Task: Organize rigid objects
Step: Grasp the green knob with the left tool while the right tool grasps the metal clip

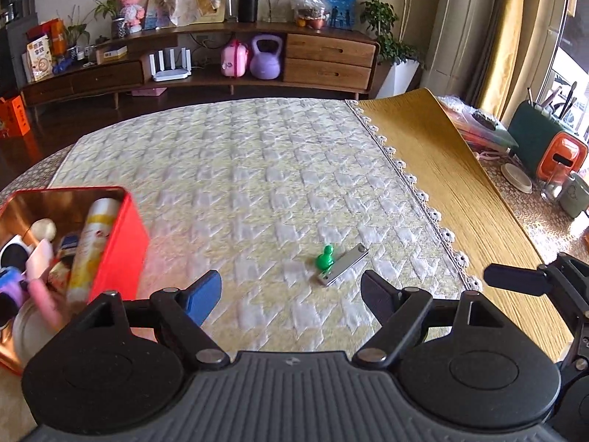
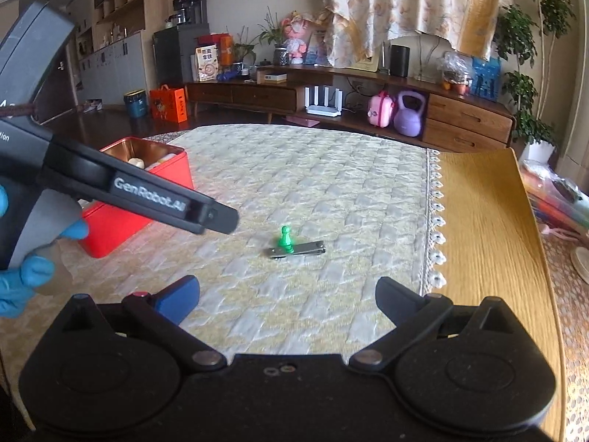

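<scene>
My left tool [image 1: 291, 294] and my right tool [image 2: 287, 304] both stand wide, with nothing between the fingers of either. Two items remain loose on the quilted cloth covering the bench [image 1: 452, 199]: a green pawn-shaped piece [image 1: 325, 256] and a flat metal nail clipper [image 1: 342, 264]. They lie touching each other, toward the lace-trimmed edge of the cloth [image 2: 436, 221] and well apart from the red tin [image 1: 121, 258] at the opposite side. I judge the pawn to be light, rigid plastic and likely to topple or roll if nudged; take hold across its narrow body just above the base. I judge the clipper to be stiff, smooth and low to the cloth, so likely to slip; take hold across its long edges near the middle. Because the two items touch, closing on one may displace the other. The tin already holds a spray can [image 1: 92, 246] and other small articles, leaving limited room. In the right wrist view my left tool crosses between camera and tin.
</scene>
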`<state>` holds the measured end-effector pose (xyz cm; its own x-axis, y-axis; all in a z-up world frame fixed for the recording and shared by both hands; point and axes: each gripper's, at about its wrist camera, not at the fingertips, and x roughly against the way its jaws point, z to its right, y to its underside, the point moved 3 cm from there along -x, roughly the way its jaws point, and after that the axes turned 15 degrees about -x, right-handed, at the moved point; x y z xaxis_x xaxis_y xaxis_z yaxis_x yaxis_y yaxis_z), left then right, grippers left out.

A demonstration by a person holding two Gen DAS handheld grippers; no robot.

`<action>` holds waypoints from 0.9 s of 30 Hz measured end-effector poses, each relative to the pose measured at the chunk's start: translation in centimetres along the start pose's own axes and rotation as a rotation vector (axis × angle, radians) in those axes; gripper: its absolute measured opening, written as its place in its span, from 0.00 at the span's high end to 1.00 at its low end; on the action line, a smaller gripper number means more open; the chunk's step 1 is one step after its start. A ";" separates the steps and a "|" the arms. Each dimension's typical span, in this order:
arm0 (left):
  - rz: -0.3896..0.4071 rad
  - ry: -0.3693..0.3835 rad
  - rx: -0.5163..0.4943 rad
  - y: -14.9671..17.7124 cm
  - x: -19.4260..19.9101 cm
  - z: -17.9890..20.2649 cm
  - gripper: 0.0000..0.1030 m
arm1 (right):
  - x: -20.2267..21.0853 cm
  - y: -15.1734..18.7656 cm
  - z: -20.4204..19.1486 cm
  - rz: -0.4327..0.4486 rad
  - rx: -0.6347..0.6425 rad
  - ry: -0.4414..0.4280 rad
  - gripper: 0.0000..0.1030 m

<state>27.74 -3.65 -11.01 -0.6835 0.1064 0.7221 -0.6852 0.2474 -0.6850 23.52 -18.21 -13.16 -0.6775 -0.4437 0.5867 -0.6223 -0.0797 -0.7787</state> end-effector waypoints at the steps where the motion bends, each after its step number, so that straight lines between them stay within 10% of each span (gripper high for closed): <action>1: -0.005 0.002 -0.003 -0.1 -0.6 0.1 0.20 | -0.6 -0.1 0.1 0.001 0.005 -0.005 0.01; 17: -0.046 0.064 0.002 -0.8 -7.7 0.4 0.20 | -7.1 -0.1 0.9 -0.019 0.020 -0.031 0.08; 27: -0.014 0.098 0.008 -1.0 -8.0 0.6 0.53 | -8.3 -0.3 0.7 -0.033 0.015 -0.045 0.14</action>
<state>33.74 -5.31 -16.20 -0.6460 0.1965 0.7376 -0.6970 0.2422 -0.6749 29.63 -15.17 -17.91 -0.6381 -0.4799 0.6021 -0.6381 -0.1079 -0.7623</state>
